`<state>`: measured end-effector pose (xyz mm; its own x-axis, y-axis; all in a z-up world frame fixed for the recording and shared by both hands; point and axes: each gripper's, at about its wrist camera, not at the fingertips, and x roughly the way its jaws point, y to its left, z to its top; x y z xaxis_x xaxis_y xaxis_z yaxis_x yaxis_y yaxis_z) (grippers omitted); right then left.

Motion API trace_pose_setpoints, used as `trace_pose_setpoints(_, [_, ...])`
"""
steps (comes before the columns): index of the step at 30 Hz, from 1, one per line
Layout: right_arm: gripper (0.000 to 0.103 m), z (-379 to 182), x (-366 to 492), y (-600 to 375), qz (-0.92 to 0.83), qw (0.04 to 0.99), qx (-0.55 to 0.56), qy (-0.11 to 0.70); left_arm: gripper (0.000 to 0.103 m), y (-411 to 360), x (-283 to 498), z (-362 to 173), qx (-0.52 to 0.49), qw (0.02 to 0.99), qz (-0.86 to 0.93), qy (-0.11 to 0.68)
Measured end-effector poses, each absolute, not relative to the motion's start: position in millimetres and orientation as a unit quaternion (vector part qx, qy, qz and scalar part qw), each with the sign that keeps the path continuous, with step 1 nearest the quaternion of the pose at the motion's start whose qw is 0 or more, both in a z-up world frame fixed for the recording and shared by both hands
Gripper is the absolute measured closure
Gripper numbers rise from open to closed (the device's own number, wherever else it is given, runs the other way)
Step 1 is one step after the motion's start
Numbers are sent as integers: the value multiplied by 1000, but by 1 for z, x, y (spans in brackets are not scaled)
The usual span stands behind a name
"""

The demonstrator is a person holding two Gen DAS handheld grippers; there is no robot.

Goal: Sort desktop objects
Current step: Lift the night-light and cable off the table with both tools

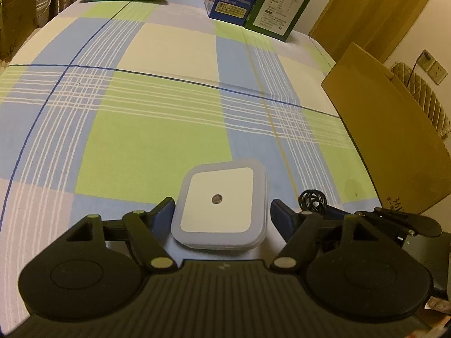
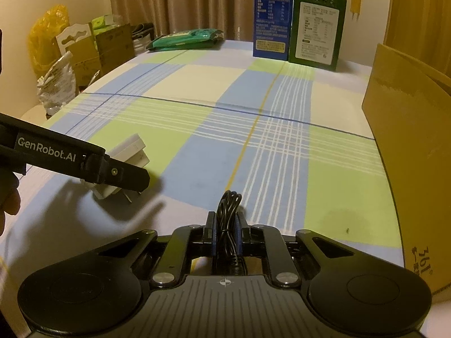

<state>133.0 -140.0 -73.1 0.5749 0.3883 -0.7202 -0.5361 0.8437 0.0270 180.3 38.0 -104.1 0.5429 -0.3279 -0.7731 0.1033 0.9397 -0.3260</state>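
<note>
The left matte-black plastic tool had blue pads, silver pivot screws and white "GenRobot.AI" lettering; the right tool looked alike.

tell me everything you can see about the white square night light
The night light is a square plug-in unit with rounded corners: a translucent pale rim around an opaque white face, with a small round sensor at its centre. It looks like plastic. In the right wrist view metal prongs show under it, so it sits tilted on the tablecloth. It lies between the open fingers of the left gripper, not yet clamped.
</note>
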Motion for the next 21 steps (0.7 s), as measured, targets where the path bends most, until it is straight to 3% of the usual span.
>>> trace_pose_setpoints(7, [94,-72,133,-141,257,884,-93,378,40,34,180,-104,-106,872,-120,462])
trace_pose_setpoints(21, [94,-68,134,-143,240,895,-91,364,41,20,174,-93,-47,893,-123,431])
